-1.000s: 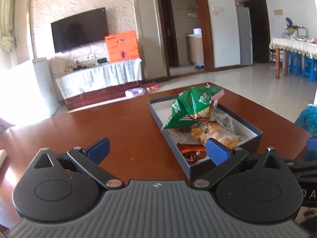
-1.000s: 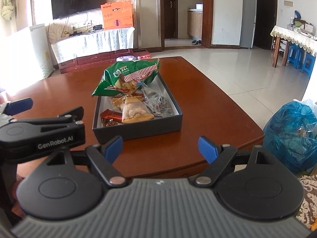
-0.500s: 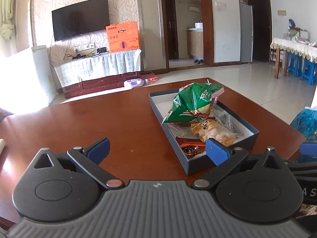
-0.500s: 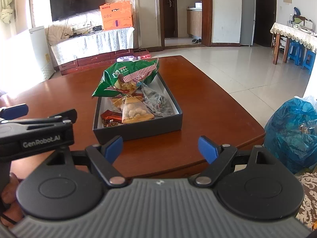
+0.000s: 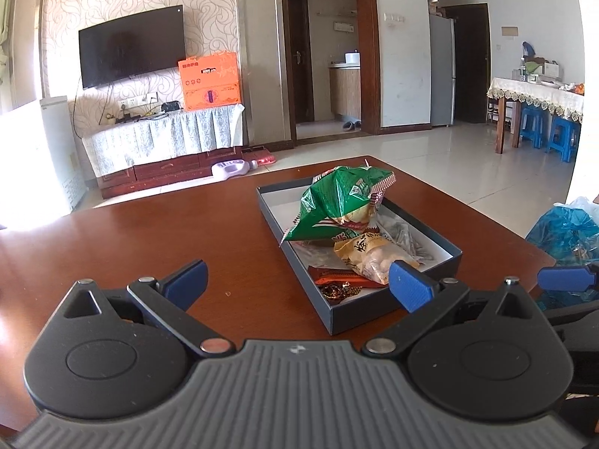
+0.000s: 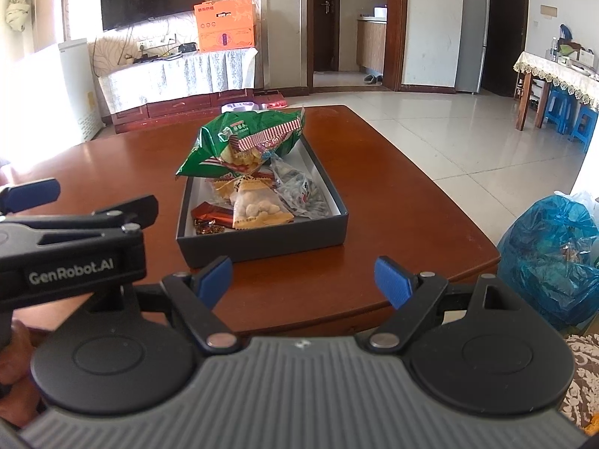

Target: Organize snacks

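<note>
A dark grey box point(image 5: 374, 312) point(image 6: 262, 245) on the brown table holds several snacks. A green chip bag point(image 5: 337, 202) point(image 6: 239, 138) lies on top at the far end. A yellow packet of pale snacks point(image 5: 368, 258) point(image 6: 258, 209), a clear packet of dark seeds point(image 6: 299, 191) and a red-brown wrapper point(image 5: 337, 280) point(image 6: 211, 215) lie nearer. My left gripper point(image 5: 297, 282) is open and empty, just short of the box's near-left corner. My right gripper point(image 6: 305, 280) is open and empty in front of the box's near wall.
The brown table point(image 5: 149, 239) point(image 6: 393, 202) ends in a near edge under my right gripper. A blue plastic bag point(image 6: 550, 254) sits on the floor to the right. My left gripper's body point(image 6: 71, 258) shows at the left of the right wrist view.
Both grippers have stayed open and empty. The left wrist view has levelled and pulled back slightly; the right gripper has edged a little closer to the box.
</note>
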`<state>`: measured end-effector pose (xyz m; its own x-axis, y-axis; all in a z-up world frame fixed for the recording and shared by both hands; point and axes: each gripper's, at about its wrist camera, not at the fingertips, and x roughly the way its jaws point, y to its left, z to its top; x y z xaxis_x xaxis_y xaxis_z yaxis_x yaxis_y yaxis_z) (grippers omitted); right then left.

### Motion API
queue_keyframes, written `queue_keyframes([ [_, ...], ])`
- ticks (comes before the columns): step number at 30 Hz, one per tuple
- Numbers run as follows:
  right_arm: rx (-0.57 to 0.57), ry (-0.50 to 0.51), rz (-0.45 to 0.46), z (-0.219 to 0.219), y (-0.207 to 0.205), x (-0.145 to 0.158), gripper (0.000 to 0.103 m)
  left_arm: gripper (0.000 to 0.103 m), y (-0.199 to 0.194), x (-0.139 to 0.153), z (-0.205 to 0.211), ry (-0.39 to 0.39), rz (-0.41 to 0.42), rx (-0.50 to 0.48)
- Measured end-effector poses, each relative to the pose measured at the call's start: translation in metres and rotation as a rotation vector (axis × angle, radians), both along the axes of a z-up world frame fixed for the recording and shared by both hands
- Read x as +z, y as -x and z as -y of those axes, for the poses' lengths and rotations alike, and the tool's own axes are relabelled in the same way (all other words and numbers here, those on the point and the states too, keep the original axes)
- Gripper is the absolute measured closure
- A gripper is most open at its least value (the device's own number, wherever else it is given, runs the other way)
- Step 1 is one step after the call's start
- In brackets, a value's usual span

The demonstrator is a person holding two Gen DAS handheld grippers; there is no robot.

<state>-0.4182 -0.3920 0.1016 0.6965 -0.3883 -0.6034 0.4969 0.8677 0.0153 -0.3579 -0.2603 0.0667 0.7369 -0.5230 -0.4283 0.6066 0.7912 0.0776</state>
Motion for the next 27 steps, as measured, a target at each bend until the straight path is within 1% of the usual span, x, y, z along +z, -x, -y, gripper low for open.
queue_keyframes([
  [4,0.004,0.009,-0.011,-0.002,-0.0001,0.0001,0.018,0.0,0.0009,-0.0021,-0.0003,-0.004,0.006,-0.001],
  [10,0.001,0.002,-0.035,-0.0001,0.0004,-0.0001,0.018,0.0,-0.0005,-0.0054,0.0036,-0.009,-0.01,0.001],
  [17,0.003,-0.005,-0.041,-0.0006,-0.0004,-0.0016,0.018,0.0,-0.0054,-0.0076,0.0054,-0.011,-0.043,-0.003],
  [27,0.006,-0.009,-0.039,-0.0008,0.0004,-0.0009,0.018,0.0,-0.0043,-0.0081,0.0054,-0.012,-0.039,-0.004],
])
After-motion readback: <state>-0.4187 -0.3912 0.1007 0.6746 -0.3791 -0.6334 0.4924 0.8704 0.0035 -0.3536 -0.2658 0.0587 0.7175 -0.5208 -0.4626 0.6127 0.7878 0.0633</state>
